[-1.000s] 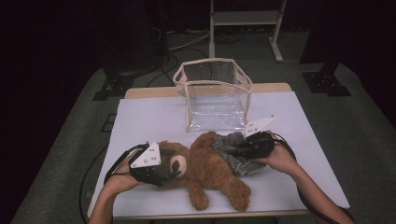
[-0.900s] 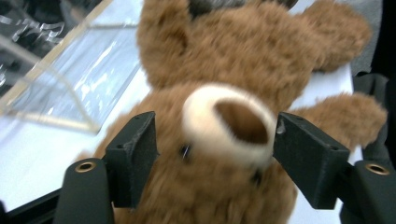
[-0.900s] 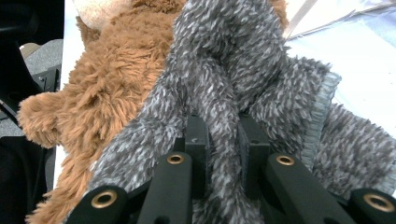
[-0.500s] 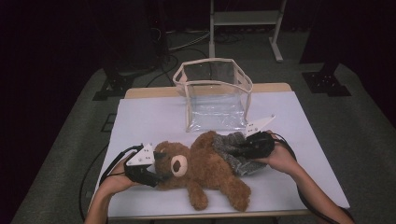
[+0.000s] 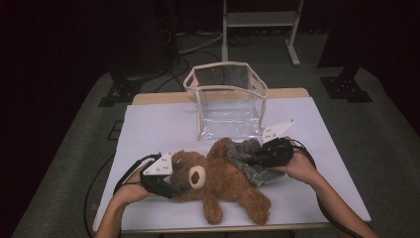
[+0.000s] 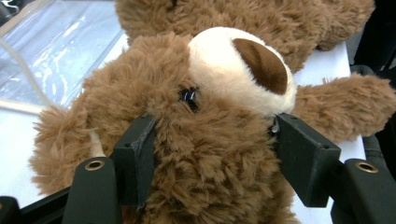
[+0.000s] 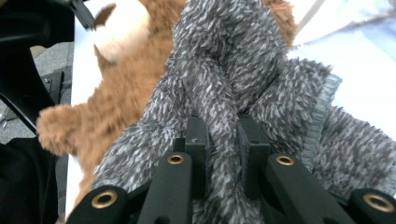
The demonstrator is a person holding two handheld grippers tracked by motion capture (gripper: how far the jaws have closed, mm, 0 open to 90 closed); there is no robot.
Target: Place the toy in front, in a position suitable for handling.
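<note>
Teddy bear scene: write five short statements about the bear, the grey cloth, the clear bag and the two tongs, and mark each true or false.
1. The right tongs pinch a fold of the grey fuzzy cloth. True.
2. The teddy bear sits inside the clear bag. False: it lies on the white table, in front of the bag.
3. The left tongs straddle the bear's head. True.
4. The clear bag lies flat and folded. False: it stands upright, open at the top.
5. The grey cloth covers the bear's muzzle. False: it lies at the bear's body, near the right tongs.
</note>
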